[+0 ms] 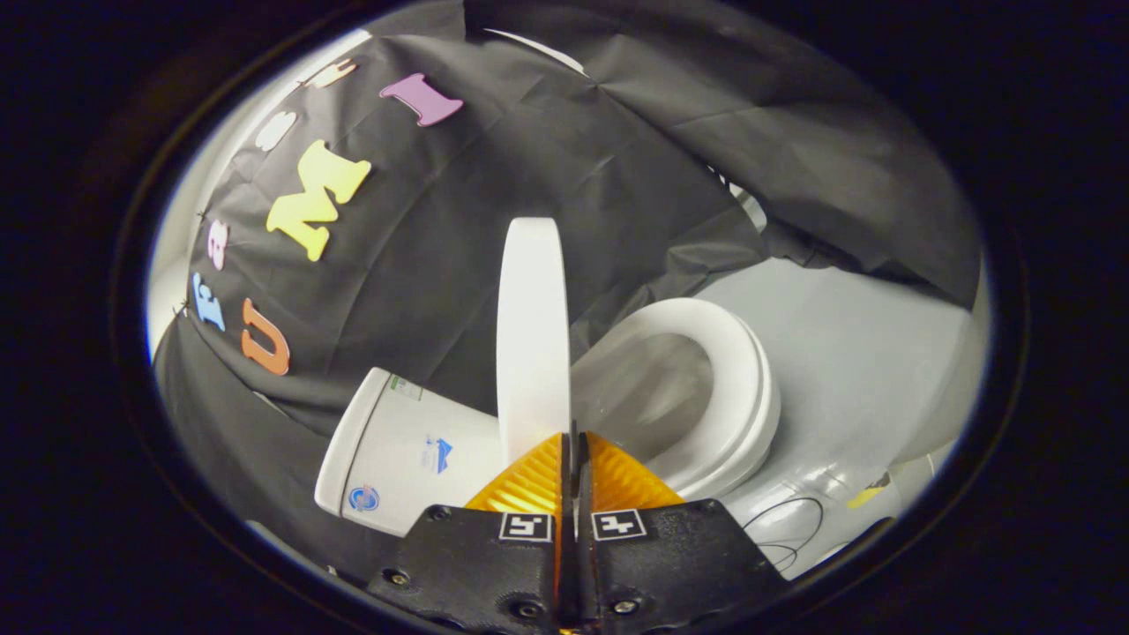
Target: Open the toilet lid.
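The white toilet lid (532, 335) stands raised off the seat, seen edge-on just ahead of my fingertips. It is between the tank (397, 450) and the white seat ring (736, 388), whose bowl lies uncovered. My gripper (574, 438) is shut, its two fingers pressed together with nothing between them. The tips sit right at the near rim of the lid; I cannot tell whether they touch it.
Black cloth wall hangs close behind the tank and the lid. Pale grey floor (864, 353) spreads beyond the seat. A thin dark cable (788, 527) loops on the floor beside the toilet's base.
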Demonstrator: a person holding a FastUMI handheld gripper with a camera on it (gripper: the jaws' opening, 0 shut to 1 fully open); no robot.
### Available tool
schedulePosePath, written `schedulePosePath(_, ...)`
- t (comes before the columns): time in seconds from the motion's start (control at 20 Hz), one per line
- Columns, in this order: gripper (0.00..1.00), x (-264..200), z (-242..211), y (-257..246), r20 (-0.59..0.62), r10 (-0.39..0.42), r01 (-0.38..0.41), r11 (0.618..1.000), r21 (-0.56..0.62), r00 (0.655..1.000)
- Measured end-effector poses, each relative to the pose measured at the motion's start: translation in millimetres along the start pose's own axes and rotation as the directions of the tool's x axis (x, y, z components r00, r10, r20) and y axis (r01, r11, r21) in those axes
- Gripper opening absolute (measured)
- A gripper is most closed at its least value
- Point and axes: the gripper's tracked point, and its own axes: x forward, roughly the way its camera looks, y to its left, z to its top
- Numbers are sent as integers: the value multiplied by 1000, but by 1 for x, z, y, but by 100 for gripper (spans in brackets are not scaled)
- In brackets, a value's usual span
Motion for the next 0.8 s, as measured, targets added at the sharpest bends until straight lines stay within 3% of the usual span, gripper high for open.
schedulePosePath(0.35, 4, -6, -1, 26, 49, -38, 44, 990, -131, 998)
schedulePosePath(0.8, 4, -11, -5, 55, 56, -54, 64, 979, -193, 997)
